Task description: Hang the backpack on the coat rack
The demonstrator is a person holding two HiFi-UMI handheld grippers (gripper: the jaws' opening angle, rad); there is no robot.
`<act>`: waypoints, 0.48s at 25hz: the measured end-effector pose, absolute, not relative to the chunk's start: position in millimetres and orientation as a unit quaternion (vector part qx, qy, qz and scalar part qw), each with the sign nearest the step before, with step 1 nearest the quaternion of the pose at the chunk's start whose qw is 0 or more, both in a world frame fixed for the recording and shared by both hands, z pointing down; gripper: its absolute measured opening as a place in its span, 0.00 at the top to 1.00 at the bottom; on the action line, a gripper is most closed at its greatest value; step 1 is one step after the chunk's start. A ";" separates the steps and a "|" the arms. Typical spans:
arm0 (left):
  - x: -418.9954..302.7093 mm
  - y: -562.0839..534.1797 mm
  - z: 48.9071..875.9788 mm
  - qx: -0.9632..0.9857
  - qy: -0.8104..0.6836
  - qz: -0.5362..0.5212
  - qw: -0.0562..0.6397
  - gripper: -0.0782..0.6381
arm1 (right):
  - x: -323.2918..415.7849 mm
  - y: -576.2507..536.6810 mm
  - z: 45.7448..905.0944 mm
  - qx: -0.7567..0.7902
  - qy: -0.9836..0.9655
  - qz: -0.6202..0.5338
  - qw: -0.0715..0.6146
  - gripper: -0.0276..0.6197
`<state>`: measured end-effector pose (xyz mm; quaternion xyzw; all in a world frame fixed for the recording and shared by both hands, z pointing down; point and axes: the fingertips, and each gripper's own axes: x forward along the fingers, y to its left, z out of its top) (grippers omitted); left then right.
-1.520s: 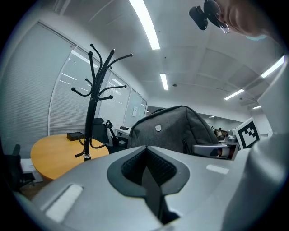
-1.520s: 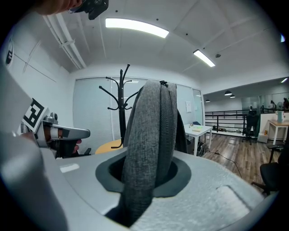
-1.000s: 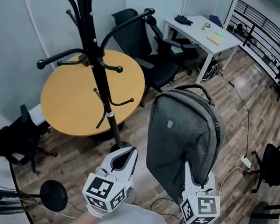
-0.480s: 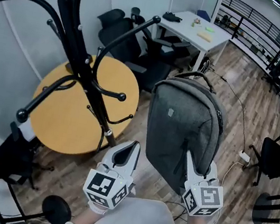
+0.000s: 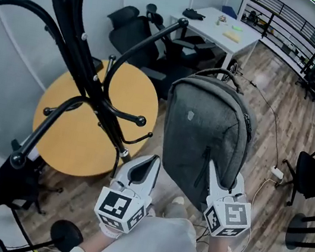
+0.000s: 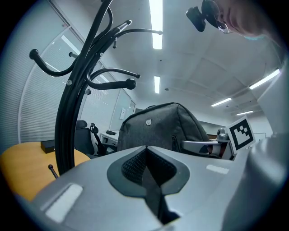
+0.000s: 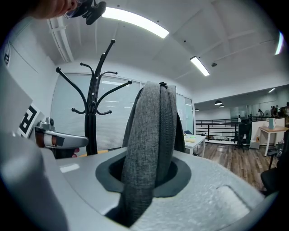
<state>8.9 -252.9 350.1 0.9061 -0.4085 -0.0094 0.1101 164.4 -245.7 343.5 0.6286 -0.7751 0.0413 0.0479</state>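
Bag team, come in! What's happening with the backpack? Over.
Right gripper clamped on backpack, bag upright. Left gripper shut, beside the bag. Backpack not yet on coat rack. Rack close on the left, nothing between.

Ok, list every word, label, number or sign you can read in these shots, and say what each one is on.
None can be read.
On the backpack: a small badge, too small to read.
On the left gripper and right gripper: square markers, black-and-white patterns, no letters.
On the white desk: small items, too far to read.
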 end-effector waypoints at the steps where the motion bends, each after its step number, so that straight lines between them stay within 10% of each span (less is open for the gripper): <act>1: 7.9 -254.6 351.6 0.905 -0.411 -0.009 0.111 0.87 | 162.8 -247.9 343.7 0.628 -0.776 0.042 0.047 0.80; 12: 9.4 -257.7 354.6 0.894 -0.433 -0.007 0.117 0.87 | 166.4 -266.8 338.2 0.618 -0.784 0.032 0.046 0.80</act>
